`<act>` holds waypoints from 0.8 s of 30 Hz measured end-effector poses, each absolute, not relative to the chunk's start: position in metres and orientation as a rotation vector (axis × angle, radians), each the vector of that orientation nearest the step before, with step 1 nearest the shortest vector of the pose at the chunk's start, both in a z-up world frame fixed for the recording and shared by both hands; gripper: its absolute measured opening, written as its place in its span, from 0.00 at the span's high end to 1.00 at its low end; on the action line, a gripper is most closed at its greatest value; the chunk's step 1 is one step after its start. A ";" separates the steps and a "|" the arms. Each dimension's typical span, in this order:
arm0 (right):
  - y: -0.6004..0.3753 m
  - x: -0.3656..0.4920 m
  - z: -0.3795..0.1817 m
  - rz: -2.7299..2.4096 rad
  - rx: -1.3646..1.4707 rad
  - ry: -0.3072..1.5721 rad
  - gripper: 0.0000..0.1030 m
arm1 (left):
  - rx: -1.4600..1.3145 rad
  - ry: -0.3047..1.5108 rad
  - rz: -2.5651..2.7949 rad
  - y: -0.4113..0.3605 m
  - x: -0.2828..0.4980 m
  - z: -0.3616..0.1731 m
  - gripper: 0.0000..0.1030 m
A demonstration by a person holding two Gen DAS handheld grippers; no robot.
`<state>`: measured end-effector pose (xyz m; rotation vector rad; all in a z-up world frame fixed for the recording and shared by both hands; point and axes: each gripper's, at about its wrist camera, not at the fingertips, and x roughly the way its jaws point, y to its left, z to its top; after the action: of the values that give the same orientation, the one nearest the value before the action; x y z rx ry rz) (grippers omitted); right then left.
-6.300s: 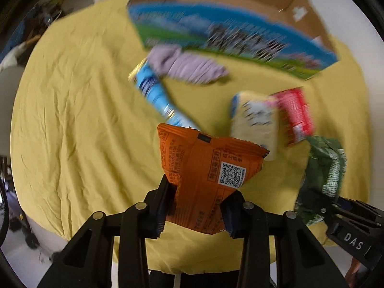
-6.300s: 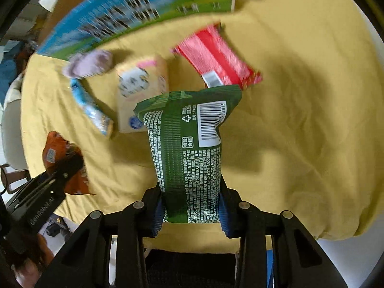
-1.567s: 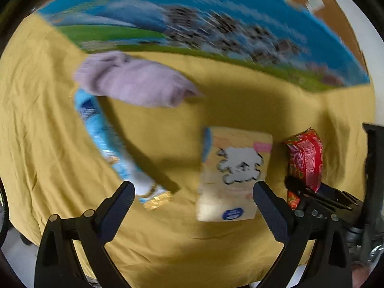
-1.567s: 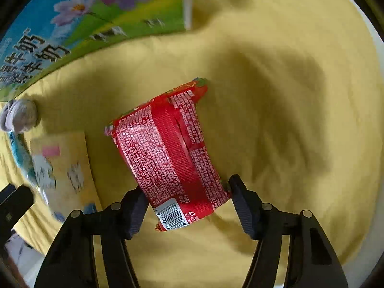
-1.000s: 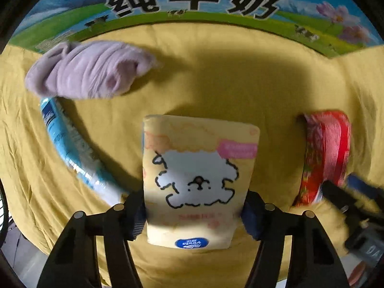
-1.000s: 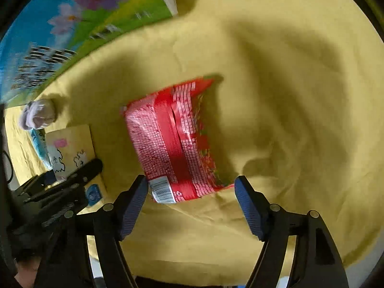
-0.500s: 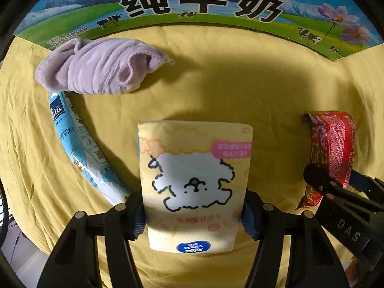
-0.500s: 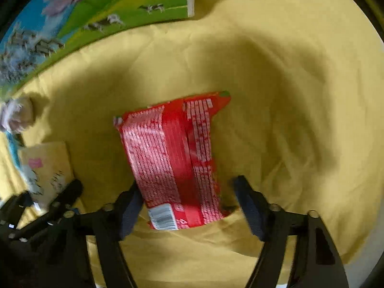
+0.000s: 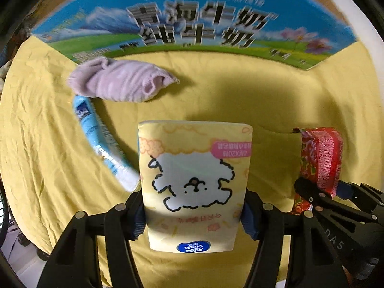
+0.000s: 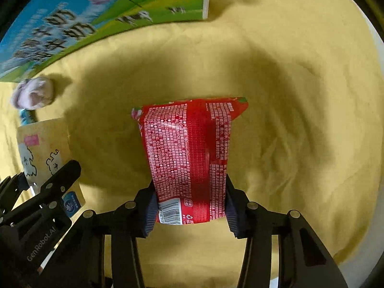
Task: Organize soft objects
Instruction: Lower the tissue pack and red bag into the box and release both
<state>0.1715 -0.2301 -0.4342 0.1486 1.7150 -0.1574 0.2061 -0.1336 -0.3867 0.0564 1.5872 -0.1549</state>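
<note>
Pickup is the step I judge to be in hand: each gripper has a pack and neither is in the box yet. My left gripper (image 9: pixel 193 212) has its jaws pressed on the sides of the tissue pack (image 9: pixel 194 180), which sticks out forward over the yellow cloth (image 9: pixel 264 91). My right gripper (image 10: pixel 188 212) has its jaws clamped on the near end of the red pack (image 10: pixel 189 153). A lilac towel (image 9: pixel 120 85) and a blue pack (image 9: pixel 100 141) lie on the cloth near the box (image 9: pixel 192 21). Next I'd carry both packs over the box wall and let go inside; both squash, so I'd keep the grips light.
</note>
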 end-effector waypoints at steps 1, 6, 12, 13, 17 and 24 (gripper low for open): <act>-0.235 0.169 -0.422 -0.142 0.156 1.703 0.52 | 0.046 1.581 -0.162 -0.131 0.205 -0.379 0.42; -0.225 0.169 -0.372 -0.079 0.182 1.648 0.52 | -0.011 1.515 -0.201 -0.113 0.197 -0.324 0.42; -0.225 0.200 -0.295 0.004 0.218 1.545 0.53 | -0.098 1.410 -0.230 -0.089 0.211 -0.253 0.42; -0.227 0.203 -0.279 0.022 0.222 1.521 0.53 | -0.106 1.397 -0.232 -0.090 0.217 -0.242 0.42; -0.215 0.229 -0.239 0.063 0.226 1.449 0.53 | -0.114 1.331 -0.233 -0.078 0.246 -0.208 0.42; -0.212 0.289 -0.222 0.050 0.242 1.406 0.53 | -0.101 1.319 -0.194 -0.062 0.327 -0.210 0.42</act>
<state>0.2893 -0.2122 -0.2222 0.2419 1.4058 0.0500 0.3273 -0.0622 -0.2096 -0.1011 1.3195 -0.1944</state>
